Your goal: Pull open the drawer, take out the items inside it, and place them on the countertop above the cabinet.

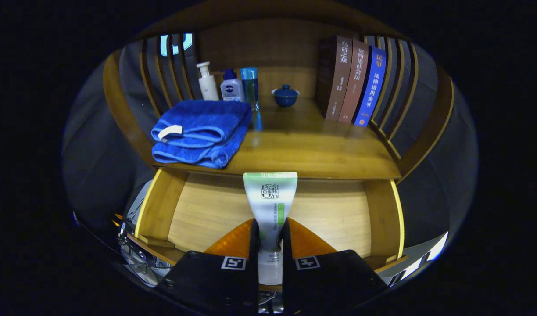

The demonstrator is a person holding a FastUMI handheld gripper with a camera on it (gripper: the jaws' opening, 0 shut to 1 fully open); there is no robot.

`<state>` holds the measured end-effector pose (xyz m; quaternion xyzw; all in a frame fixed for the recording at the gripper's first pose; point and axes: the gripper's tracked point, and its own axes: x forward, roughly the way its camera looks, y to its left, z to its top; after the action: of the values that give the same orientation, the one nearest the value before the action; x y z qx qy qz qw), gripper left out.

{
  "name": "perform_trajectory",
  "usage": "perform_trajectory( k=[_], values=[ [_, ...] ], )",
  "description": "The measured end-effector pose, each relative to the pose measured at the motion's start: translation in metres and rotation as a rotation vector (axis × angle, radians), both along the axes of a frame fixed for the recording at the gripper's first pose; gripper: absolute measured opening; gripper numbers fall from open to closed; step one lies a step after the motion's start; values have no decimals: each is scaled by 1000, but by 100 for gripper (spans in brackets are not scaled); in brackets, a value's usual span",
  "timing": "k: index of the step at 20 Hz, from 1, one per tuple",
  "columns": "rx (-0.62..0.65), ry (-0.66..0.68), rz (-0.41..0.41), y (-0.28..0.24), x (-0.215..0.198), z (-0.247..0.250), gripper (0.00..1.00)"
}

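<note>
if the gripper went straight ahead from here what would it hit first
The gripper, shut on the tube, points over the open drawer; the tube's tip would likely meet the countertop's front edge first, though depth is unclear.

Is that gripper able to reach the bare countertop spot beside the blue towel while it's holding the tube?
Probably yes. The gripper is shut on the tube above the open drawer, and the countertop right of the towel lies bare ahead.

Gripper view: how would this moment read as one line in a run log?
gripper: shut on white-and-green squeeze tube | tube: over open wooden drawer | wooden countertop: folded blue towel, bottles, books | next: likely place tube on countertop
</note>
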<state>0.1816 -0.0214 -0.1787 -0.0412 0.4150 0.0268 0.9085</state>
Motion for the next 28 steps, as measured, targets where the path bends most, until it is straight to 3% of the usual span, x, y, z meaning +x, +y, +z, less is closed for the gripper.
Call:
perform_trajectory(
  k=[8, 14, 20, 26, 28],
  values=[
    [13, -18, -63, -10, 72, 25, 26],
    [17, 6, -84, -16, 138, 13, 26],
    [46, 61, -96, -13, 163, -19, 26],
    [46, 40, -86, -12, 172, -21, 42],
    [38, 39, -83, -13, 170, -20, 65]
  ],
)
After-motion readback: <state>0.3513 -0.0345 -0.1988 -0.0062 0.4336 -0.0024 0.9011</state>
